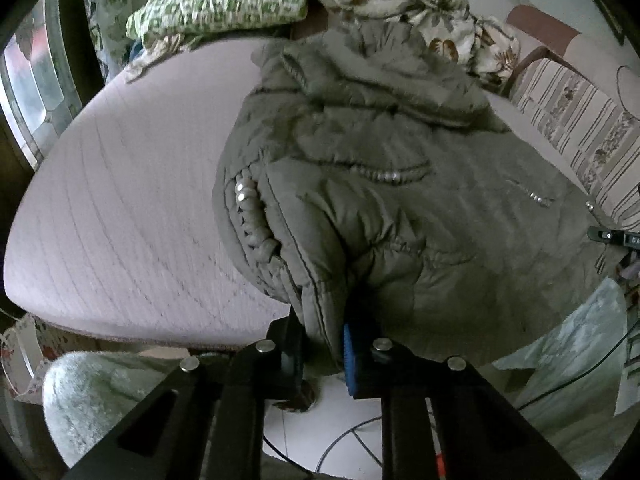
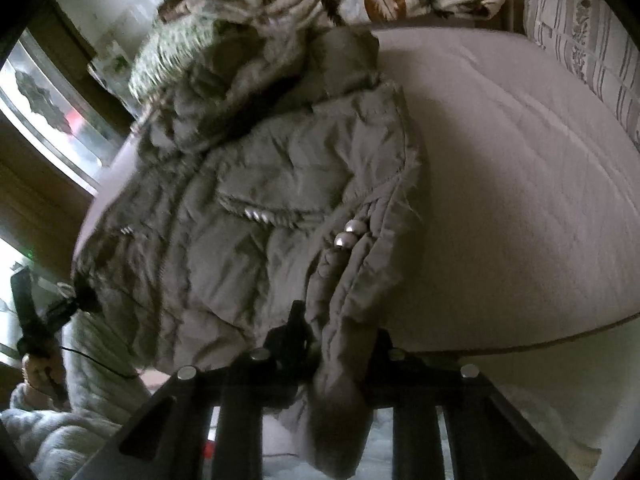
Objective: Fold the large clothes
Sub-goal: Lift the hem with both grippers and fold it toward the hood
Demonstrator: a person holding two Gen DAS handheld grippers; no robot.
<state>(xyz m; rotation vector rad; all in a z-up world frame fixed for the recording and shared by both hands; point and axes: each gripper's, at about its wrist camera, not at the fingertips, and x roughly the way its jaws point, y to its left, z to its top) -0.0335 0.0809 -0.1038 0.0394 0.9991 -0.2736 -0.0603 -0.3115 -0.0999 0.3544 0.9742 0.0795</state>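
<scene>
An olive-grey padded jacket [image 1: 380,184] with a fur-trimmed hood and silver studs lies on a pale pink mattress [image 1: 132,200]. Its hem hangs over the near edge. My left gripper [image 1: 324,344] is shut on the jacket's hem, with cloth pinched between the black finger and the blue pad [image 1: 350,360]. In the right wrist view the jacket [image 2: 256,216] lies on the mattress [image 2: 520,200]. My right gripper [image 2: 340,348] is shut on a fold of the hem, which droops below the fingers. The left gripper also shows at the far left in the right wrist view [image 2: 32,320].
A green-patterned pillow [image 1: 224,0] and a floral quilt [image 1: 432,20] lie at the head of the bed. A striped cushion [image 1: 580,128] stands on the right. A window [image 1: 36,80] is on the left. Cables [image 1: 352,440] run across the white floor below.
</scene>
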